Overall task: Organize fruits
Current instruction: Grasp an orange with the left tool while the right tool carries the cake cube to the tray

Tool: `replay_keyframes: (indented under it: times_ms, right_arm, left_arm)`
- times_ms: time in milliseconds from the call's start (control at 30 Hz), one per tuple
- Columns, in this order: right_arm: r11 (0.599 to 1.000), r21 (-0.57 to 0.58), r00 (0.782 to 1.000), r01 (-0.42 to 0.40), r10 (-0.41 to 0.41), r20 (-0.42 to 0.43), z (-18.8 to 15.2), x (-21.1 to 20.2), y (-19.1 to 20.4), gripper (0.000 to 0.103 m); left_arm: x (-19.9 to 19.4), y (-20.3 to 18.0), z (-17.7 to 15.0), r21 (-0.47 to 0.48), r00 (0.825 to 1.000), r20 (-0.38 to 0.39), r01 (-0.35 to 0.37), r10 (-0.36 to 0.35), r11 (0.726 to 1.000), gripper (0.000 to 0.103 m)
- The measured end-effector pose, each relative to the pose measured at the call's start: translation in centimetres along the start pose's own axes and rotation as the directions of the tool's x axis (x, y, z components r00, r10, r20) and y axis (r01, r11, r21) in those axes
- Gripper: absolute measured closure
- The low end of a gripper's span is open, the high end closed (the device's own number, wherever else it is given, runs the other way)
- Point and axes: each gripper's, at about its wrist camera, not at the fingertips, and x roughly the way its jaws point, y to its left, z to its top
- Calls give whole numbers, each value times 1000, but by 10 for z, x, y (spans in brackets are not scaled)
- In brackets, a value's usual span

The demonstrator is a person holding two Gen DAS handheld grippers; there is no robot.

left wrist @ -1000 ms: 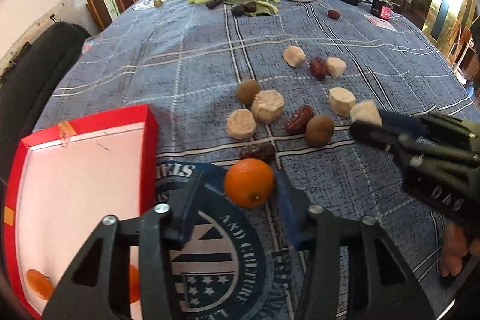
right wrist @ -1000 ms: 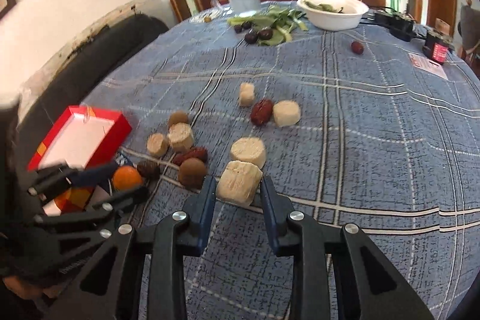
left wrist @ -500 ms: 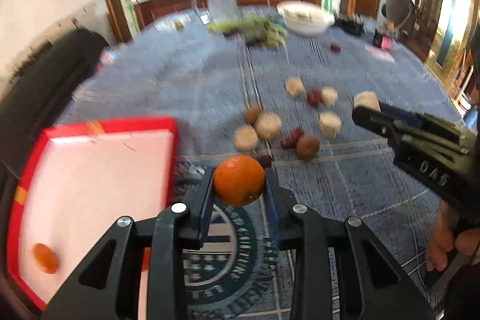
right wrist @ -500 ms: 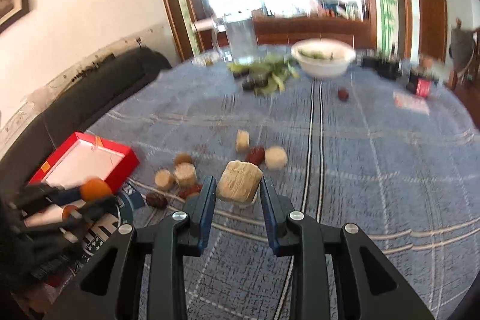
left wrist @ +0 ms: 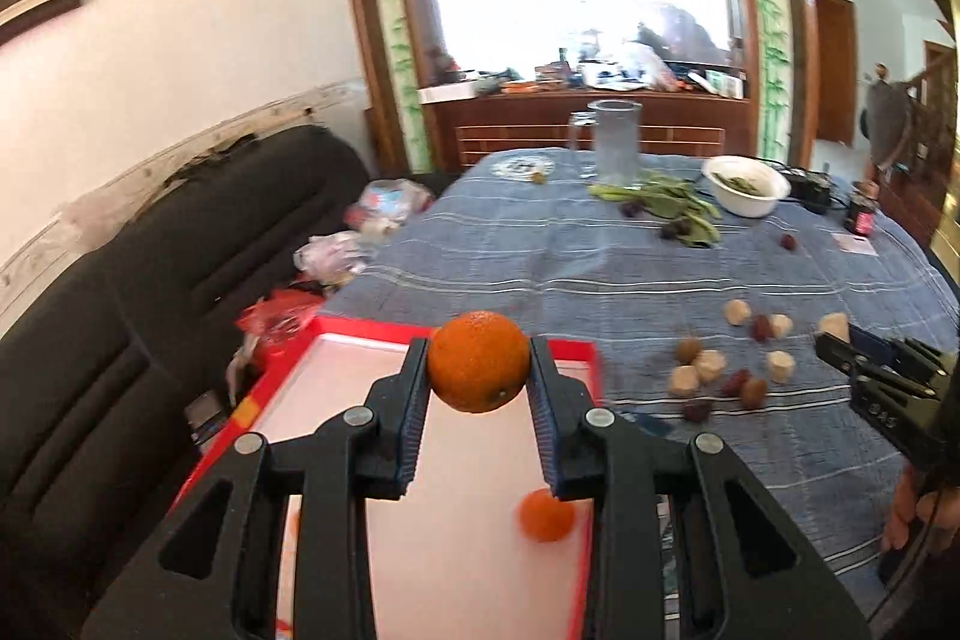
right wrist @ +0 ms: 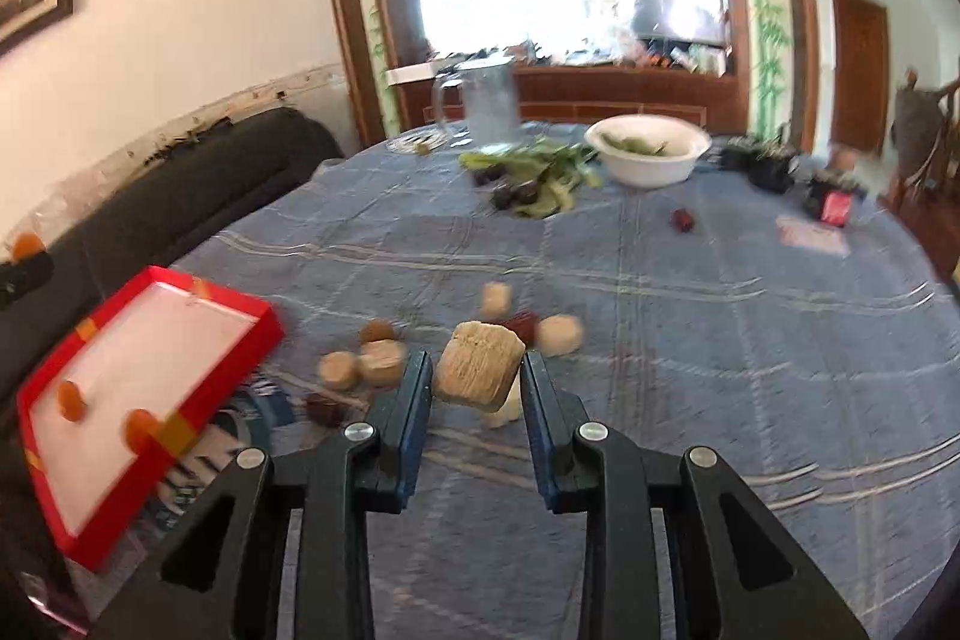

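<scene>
My left gripper [left wrist: 479, 379] is shut on an orange [left wrist: 478, 361] and holds it in the air over the red box [left wrist: 576, 347] with a white floor. A smaller orange [left wrist: 545, 515] lies in that box. My right gripper [right wrist: 477, 379] is shut on a pale beige fruit chunk [right wrist: 479, 365], lifted above the blue cloth. The red box [right wrist: 240, 364] shows at the left in the right wrist view, with two small oranges [right wrist: 71, 400] inside. Several beige chunks [right wrist: 561, 334], red dates and brown round fruits [left wrist: 753, 391] lie loose on the cloth.
A white bowl [right wrist: 648, 151], a glass jug [right wrist: 489, 103] and green leaves [right wrist: 540, 172] stand at the far side. A dark sofa [left wrist: 150, 280] with plastic bags runs along the left. A red can [left wrist: 861, 217] is at the far right.
My left gripper closed on the orange, lifted it and carried it left over the red box. My right gripper lifted the beige chunk off the cloth.
</scene>
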Motion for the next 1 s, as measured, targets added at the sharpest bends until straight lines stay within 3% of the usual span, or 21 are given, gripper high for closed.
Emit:
replay_keyframes:
  times_ms: [67, 200, 367, 500, 600, 1000]
  right_arm:
    - [1000, -30, 1000, -4, 4, 18, 0, -5, 17, 74]
    - [990, -54, 991, -130, 131, 27, 1, -11, 66, 74]
    - [948, -117, 954, -297, 300, 11, 2, -14, 139, 74]
    - [912, -144, 923, -384, 384, -28, -5, -17, 173, 74]
    - [897, -173, 913, -407, 402, -67, -15, -15, 190, 74]
    - [887, -220, 911, -407, 377, -167, -43, 5, 212, 74]
  left_arm:
    - [3, 12, -2, -18, 1000, -7, -19, 19, 1000, 69]
    - [8, 33, -10, -43, 998, -20, -64, 63, 997, 69]
    - [15, 57, -20, -63, 992, -35, -127, 125, 990, 69]
    - [20, 76, -30, -87, 985, -58, -165, 160, 983, 69]
    - [25, 87, -34, -102, 983, -73, -177, 170, 979, 69]
    - [42, 109, -57, -104, 968, -123, -233, 220, 967, 69]
